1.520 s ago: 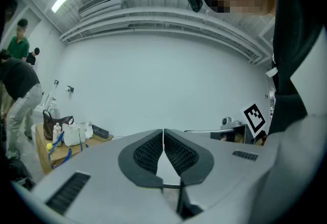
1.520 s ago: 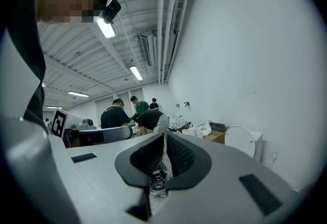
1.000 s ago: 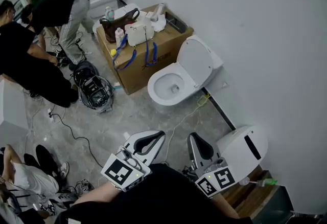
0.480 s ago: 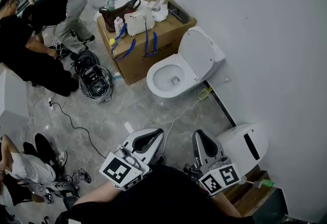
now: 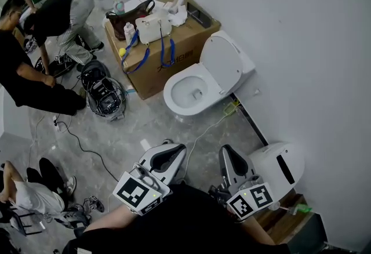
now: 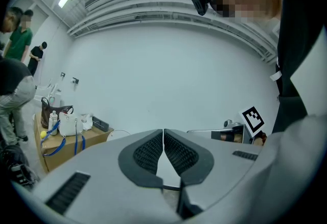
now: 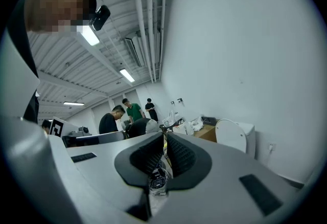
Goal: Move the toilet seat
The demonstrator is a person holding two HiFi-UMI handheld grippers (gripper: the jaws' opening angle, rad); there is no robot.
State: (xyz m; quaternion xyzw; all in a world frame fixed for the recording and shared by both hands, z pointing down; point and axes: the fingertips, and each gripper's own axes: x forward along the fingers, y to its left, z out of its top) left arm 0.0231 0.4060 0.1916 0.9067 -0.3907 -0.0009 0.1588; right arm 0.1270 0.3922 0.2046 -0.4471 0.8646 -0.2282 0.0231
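A white toilet (image 5: 191, 95) stands on the floor against the wall, its seat and lid (image 5: 222, 64) raised against the tank. In the right gripper view the raised lid (image 7: 231, 135) shows ahead at the right. Both grippers are held low, close to the person's body and well short of the toilet. My left gripper (image 5: 173, 151) is shut with nothing between its ribbed pads (image 6: 176, 152). My right gripper (image 5: 226, 153) is also shut and empty, its jaws pointing along the wall.
A cardboard box (image 5: 174, 53) with bags on top stands left of the toilet. A white rounded unit (image 5: 279, 167) sits at the right by the wall. A black bag (image 5: 104, 95) and a cable (image 5: 87, 151) lie on the floor. Several people (image 5: 52, 21) work at the left.
The head view has drifted a little, so the toilet and box sit slightly further left. The people at the left have shifted. Both grippers stay shut in the same place.
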